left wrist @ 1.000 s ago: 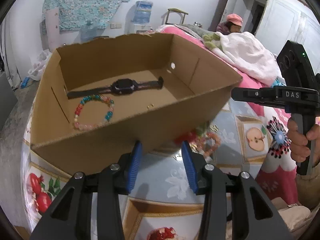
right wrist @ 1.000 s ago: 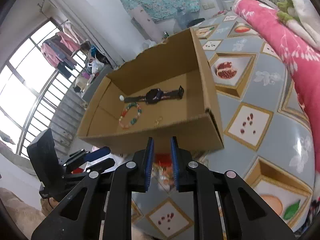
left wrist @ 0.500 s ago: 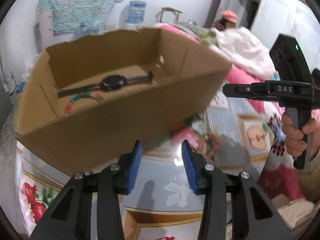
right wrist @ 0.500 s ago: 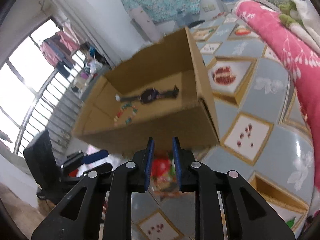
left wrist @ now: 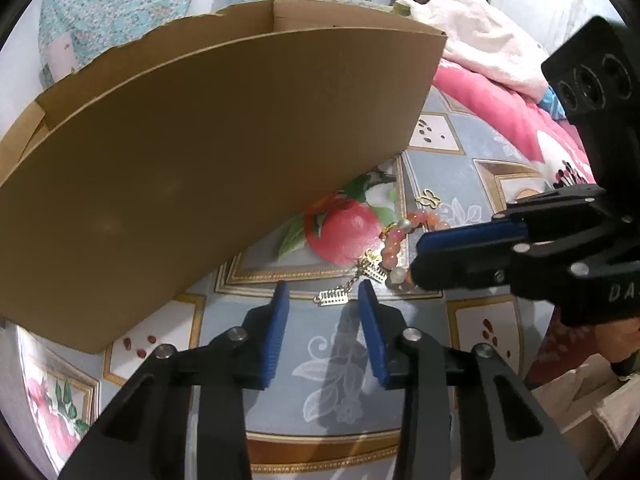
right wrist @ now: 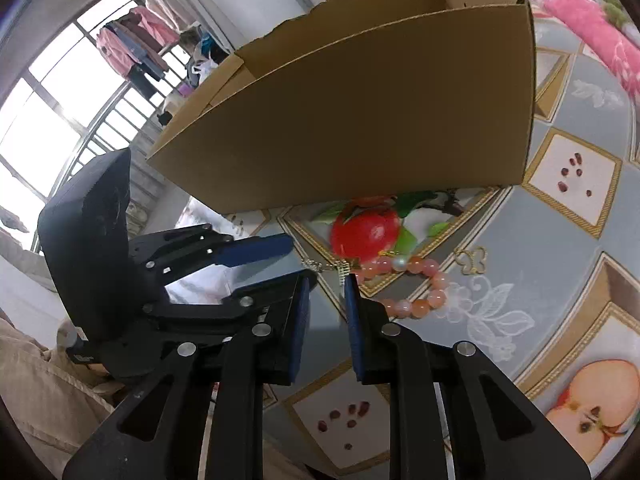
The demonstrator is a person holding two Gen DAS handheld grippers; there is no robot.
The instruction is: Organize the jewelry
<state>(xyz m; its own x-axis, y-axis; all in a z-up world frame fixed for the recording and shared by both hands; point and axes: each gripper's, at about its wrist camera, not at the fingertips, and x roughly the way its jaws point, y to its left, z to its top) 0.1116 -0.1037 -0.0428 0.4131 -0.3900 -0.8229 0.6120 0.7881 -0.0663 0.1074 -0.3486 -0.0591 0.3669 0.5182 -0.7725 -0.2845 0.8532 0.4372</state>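
The gold earrings (left wrist: 352, 284) lie on the tablecloth (left wrist: 344, 360) just in front of the box (left wrist: 200, 160), at about 12 o'clock from the left gripper (left wrist: 324, 300), with the pink bracelet (left wrist: 394, 240) touching them at 2 o'clock and a small gold butterfly charm (left wrist: 428, 199) beyond that. A second ago both cameras looked down into the box; now only its outer wall shows and the jewelry sits close ahead — both grippers have come down toward the cloth, so a pickup looks to be the step in hand.

The left gripper tilts steeply down, its jaws narrow and closing, nothing between the pads yet; the earrings lie just past the tips. The right gripper (right wrist: 326, 288) also points steeply down, jaws narrow and empty, tips near the earrings (right wrist: 328, 266) and the bracelet (right wrist: 416, 284), which curls off toward 2 o'clock. The two grippers sit just beside each other, tips converging on the same little heap — some crowding seems likely.
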